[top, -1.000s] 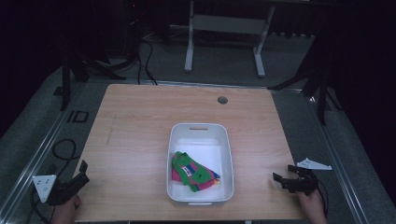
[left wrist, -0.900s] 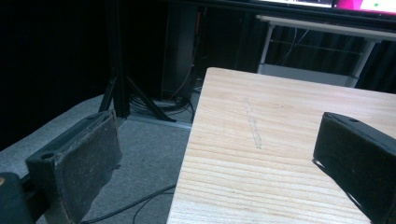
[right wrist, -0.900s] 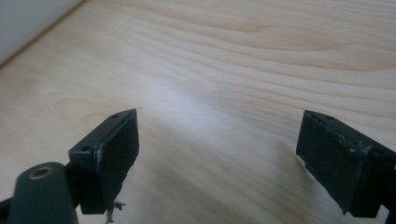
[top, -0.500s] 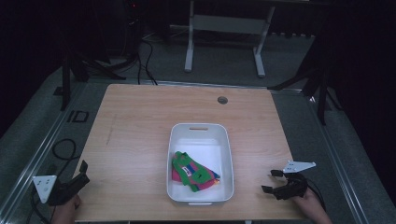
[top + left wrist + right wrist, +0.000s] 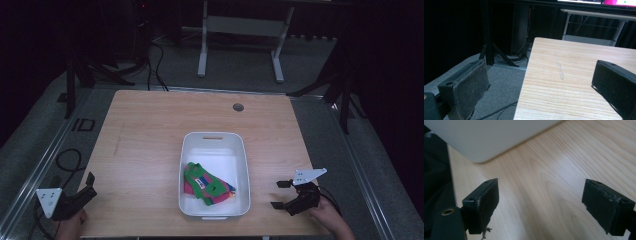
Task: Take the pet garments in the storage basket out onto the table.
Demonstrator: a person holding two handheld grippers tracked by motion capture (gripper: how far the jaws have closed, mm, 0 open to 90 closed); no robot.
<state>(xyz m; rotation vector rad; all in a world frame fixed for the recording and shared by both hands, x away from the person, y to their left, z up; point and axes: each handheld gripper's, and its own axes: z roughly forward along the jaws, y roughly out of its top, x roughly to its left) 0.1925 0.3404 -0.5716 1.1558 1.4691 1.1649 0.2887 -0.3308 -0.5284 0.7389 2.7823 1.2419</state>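
Note:
A white plastic tub (image 5: 215,141) stands in the middle of the wooden table (image 5: 145,145), with a bundle of green, pink and blue cloth (image 5: 207,184) lying in its near half. My right gripper (image 5: 280,194) is open, low over the table's near right corner, its jaws pointing left toward the tub. In the right gripper view the tub's outer wall (image 5: 489,137) fills the top left and nothing lies between the jaws. My left gripper (image 5: 88,183) is open at the table's near left edge, holding nothing. The left gripper view looks along the table's left edge (image 5: 524,82).
A round cable hole (image 5: 238,107) sits near the table's far edge. Black stands (image 5: 75,75) and cables (image 5: 65,160) lie on the grey floor to the left, and a white metal frame (image 5: 240,30) stands behind the table. Bare wood surrounds the tub.
My right gripper has moved left and a little nearer, turning toward the tub. The left gripper has stayed in place. The tub and cloth are unmoved.

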